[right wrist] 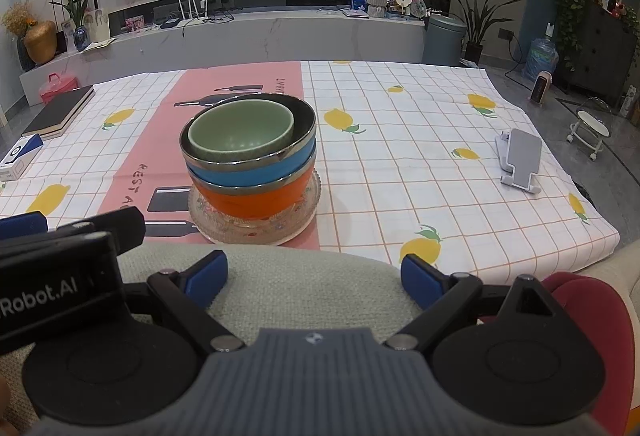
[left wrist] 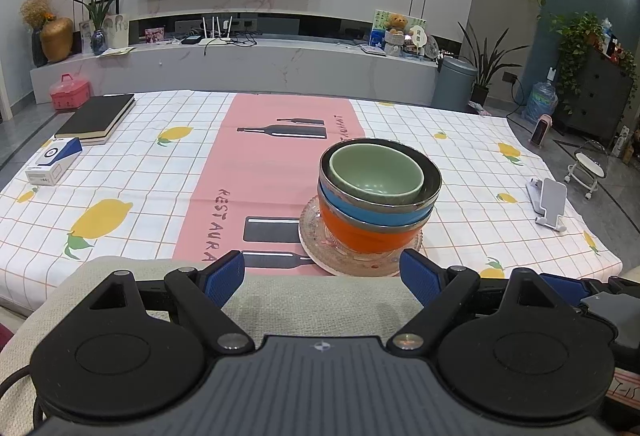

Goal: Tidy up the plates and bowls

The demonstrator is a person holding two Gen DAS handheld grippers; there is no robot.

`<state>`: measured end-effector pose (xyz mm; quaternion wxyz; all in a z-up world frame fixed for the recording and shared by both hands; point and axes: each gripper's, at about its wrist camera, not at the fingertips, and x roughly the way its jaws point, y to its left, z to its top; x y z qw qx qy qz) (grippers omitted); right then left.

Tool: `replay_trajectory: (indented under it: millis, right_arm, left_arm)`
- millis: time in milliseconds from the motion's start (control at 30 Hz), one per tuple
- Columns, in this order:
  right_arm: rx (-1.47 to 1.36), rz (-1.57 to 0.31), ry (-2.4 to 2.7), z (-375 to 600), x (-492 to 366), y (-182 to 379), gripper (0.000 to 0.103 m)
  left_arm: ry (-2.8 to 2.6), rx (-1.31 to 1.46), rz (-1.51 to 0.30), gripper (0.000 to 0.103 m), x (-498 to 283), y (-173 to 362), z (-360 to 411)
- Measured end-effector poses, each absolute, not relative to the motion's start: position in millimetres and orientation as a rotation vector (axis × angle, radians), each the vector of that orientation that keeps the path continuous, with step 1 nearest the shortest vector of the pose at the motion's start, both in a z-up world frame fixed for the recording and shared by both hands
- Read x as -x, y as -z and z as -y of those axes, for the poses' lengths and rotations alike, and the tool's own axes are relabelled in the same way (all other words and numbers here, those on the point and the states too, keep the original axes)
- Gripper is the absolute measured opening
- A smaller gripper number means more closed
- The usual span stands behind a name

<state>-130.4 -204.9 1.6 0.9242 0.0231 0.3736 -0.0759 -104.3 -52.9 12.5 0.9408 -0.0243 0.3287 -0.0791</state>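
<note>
Covering most of both frames: the tabletop (left wrist: 140,164), spread with a lemon-print checked cloth and a pink runner down its middle. Sitting on the runner's near edge, just right of centre in the left wrist view and left of centre in the right wrist view: the bowl stack (left wrist: 378,196), standing upright on a clear glass plate (left wrist: 316,256). Nesting from the bottom up: an orange bowl (left wrist: 360,236), a blue bowl (left wrist: 360,206) with a steel rim, and a small green bowl (left wrist: 376,172) lying off-centre inside, pushed toward the stack's left rim in both views.

Lying straight ahead of both pairs of fingers, the stack, with no long axis to line up on, being round. Hanging spread wide and gripping nothing at the bottom of the frame: the left gripper (left wrist: 322,272), its right blue pad near the plate's near rim in the picture. Likewise gaping and empty: the right gripper (right wrist: 314,274), with the stack up and to the left of its centre line. Seeming the nearer of the two, the left, though only slightly. Both resting back over a pale woven cushion (left wrist: 320,300) short of the tabletop edge.

Looking largely done already, the organizing, judging by the nesting.

Standing well clear of any path to the stack: a black notebook (left wrist: 96,118) and a small blue-and-white box (left wrist: 54,160) at upper left, a grey phone stand (left wrist: 550,200) at right. Nothing lying between fingers and bowls.
</note>
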Motion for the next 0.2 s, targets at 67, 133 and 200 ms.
replay_trajectory:
  millis: [67, 133, 200]
  right_arm:
    - [-0.047, -0.767, 0.156, 204.9, 130.4, -1.7, 0.092]
    - [-0.046, -0.767, 0.156, 204.5, 130.4, -1.6, 0.092]
    - [-0.045, -0.769, 0.155, 205.0, 129.7, -0.5, 0.092]
  left_arm:
    - [0.162, 0.05, -0.67, 0.102, 104.2, -12.4, 52.8]
    - [0.161, 0.05, -0.67, 0.102, 104.3, -12.4, 52.7]
    - [0.16, 0.049, -0.671, 0.102, 104.2, -12.4, 52.7]
